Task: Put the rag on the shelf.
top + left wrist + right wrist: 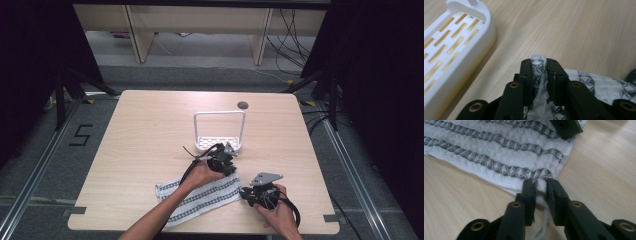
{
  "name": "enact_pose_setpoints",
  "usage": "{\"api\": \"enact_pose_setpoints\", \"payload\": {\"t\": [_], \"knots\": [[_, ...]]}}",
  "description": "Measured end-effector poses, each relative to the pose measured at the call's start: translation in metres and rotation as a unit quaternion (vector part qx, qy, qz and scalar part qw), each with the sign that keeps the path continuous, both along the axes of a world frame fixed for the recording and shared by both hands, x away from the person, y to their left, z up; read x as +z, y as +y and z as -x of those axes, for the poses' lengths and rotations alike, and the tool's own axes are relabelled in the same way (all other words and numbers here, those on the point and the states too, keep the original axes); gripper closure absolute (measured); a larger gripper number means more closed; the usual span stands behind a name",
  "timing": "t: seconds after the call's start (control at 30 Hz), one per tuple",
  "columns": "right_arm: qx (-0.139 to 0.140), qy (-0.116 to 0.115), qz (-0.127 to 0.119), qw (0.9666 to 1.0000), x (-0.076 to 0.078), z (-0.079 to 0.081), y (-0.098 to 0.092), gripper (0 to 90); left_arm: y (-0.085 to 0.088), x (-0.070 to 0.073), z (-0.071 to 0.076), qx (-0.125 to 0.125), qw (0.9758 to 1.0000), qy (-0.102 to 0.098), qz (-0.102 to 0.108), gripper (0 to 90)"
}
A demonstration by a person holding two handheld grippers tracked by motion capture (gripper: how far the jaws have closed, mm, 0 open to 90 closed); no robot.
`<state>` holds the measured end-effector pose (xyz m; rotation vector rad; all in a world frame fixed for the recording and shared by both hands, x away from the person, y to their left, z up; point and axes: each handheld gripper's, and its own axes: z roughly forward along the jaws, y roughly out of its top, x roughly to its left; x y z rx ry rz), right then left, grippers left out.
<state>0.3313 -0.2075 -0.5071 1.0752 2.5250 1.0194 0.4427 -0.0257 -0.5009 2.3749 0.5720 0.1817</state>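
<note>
A white towel (200, 197) with dark patterned stripes lies flat near the table's front edge. My left gripper (231, 169) is at the towel's far right corner, shut on a bunched fold of the cloth (537, 70) that stands up between its jaws (539, 61). My right gripper (243, 191) is at the near right corner, and its jaws (539, 183) pinch the towel's hem. The towel (499, 145) spreads away beyond them. A black tip of the left gripper (566, 127) sits on the cloth's far corner.
A white plastic rack (220, 131) with a slotted base (454, 47) and a tall hoop handle stands just behind the left gripper. A round cable hole (242, 105) sits near the table's back edge. Bare wood lies to the left and right.
</note>
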Motion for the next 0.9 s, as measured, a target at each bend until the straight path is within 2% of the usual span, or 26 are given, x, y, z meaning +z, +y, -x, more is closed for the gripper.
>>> {"api": "enact_pose_setpoints", "payload": {"t": [0.03,0.1,0.13,0.2,0.27,0.3,0.33,0.4,0.43,0.53,0.57,0.73,0.9], "knots": [[-0.002,0.013,0.003,0.9999,0.001,0.0,0.0,80.8,0.001,0.001,0.0,0.0,1.0,0.0,-0.001,79.0],[-0.004,0.003,-0.001,1.0,0.0,0.0,0.0,83.9,0.004,0.002,-0.001,-0.003,1.0,0.003,-0.005,81.6],[-0.006,0.015,0.0,0.9999,0.001,0.0,0.001,84.8,0.006,0.003,-0.002,-0.006,1.0,0.002,-0.005,82.5],[0.001,-0.002,-0.008,1.0,0.002,-0.003,0.0,86.0,0.01,0.005,-0.001,0.005,1.0,0.004,0.007,83.2],[0.0,-0.002,-0.013,0.9999,0.004,-0.004,-0.002,86.4,0.015,0.01,-0.001,0.007,0.9998,0.004,0.016,83.4],[-0.003,-0.015,-0.02,0.9997,0.003,-0.005,-0.002,86.5,0.017,0.012,-0.001,0.008,0.9998,0.004,0.019,83.4],[0.0,-0.009,-0.014,0.9999,0.006,-0.005,-0.003,86.5,0.019,0.015,0.0,0.014,0.9995,0.005,0.029,83.4],[-0.004,-0.021,-0.025,0.9995,0.008,-0.005,-0.002,86.7,0.023,0.021,0.001,0.019,0.9991,0.002,0.038,83.5],[0.0,-0.015,-0.023,0.9996,0.011,-0.006,-0.003,86.6,0.025,0.023,0.002,0.018,0.9992,-0.002,0.036,83.5],[-0.003,-0.019,-0.027,0.9995,0.016,-0.006,-0.003,86.7,0.029,0.031,0.006,0.024,0.9987,-0.01,0.043,83.4],[0.0,-0.025,-0.028,0.9993,0.018,-0.007,-0.003,86.7,0.029,0.032,0.007,0.029,0.9983,-0.012,0.049,83.4],[0.003,-0.027,-0.04,0.9988,0.028,-0.005,-0.001,86.7,0.04,0.047,0.015,0.045,0.9966,-0.016,0.067,83.3],[0.012,-0.05,-0.052,0.9973,0.044,-0.008,-0.002,86.8,0.052,0.071,0.022,0.059,0.994,-0.029,0.088,83.3]]}}
